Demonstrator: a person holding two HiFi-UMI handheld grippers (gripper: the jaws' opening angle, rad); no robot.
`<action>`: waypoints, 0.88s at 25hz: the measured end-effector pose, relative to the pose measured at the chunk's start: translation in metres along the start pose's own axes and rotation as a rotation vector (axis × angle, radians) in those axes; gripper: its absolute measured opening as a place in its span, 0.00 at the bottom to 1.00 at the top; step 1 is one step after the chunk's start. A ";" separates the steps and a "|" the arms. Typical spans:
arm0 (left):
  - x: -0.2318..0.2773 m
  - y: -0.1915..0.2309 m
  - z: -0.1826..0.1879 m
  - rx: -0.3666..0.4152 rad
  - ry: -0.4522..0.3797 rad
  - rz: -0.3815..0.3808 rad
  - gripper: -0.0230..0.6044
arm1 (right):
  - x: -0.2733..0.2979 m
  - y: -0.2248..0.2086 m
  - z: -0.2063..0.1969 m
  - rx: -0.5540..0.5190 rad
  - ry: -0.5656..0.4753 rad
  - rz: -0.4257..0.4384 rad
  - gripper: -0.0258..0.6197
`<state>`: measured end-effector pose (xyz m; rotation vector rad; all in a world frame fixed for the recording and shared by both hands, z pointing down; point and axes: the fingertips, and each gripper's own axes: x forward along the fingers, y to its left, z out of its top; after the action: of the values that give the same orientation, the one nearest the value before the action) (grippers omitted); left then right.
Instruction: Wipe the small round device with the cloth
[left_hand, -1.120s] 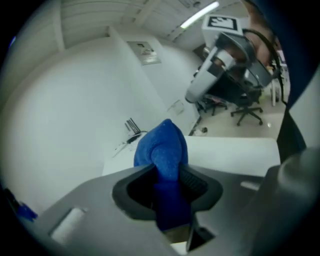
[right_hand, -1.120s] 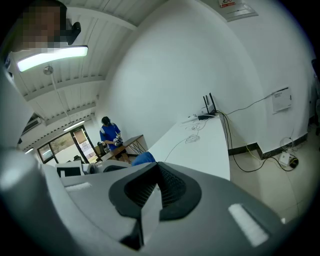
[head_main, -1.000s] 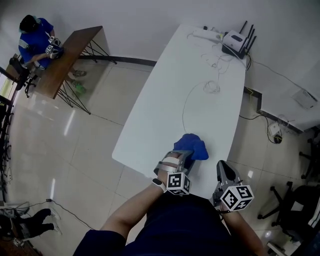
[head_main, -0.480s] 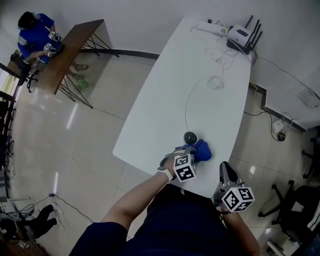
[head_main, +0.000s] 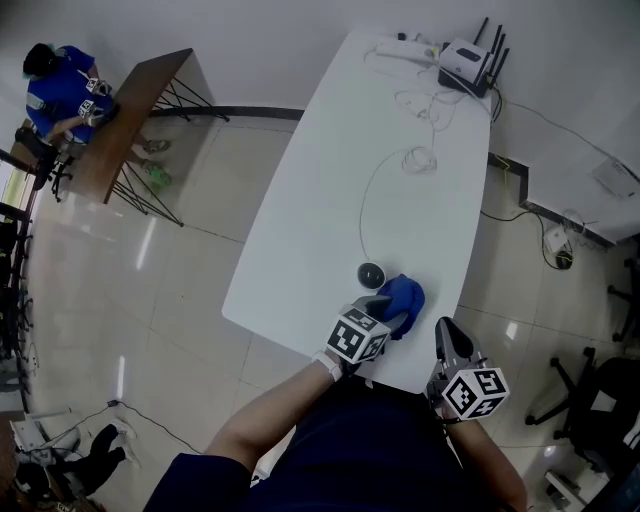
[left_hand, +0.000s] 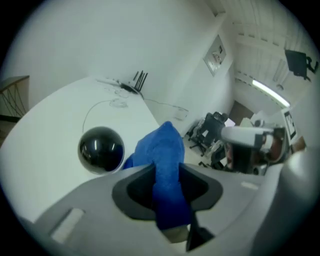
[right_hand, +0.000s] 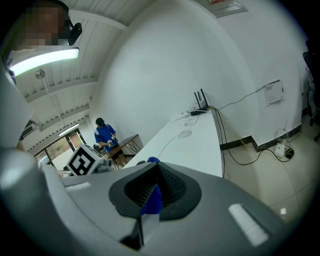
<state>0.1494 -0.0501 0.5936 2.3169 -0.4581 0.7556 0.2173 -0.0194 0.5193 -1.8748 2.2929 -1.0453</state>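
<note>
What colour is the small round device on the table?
Glossy black. The device shows best in the left gripper view.

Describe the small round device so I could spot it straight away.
Look at the long white table, at the end nearest the person. There, just left of the blue cloth in the head view, sits the device, where a thin white cable ends. It alone is a glossy black ball.
</note>
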 end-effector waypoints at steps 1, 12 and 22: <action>-0.007 -0.009 0.011 -0.007 -0.047 0.001 0.25 | -0.001 -0.002 0.002 -0.003 -0.003 -0.003 0.06; -0.136 -0.080 0.109 0.020 -0.486 -0.372 0.25 | -0.002 0.066 0.085 0.191 -0.067 0.673 0.43; -0.158 -0.069 0.120 -0.054 -0.502 -0.431 0.25 | 0.013 0.134 0.077 0.346 0.046 1.012 0.71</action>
<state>0.1092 -0.0622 0.3879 2.4228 -0.1711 -0.0484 0.1272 -0.0595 0.3996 -0.4212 2.3522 -1.1464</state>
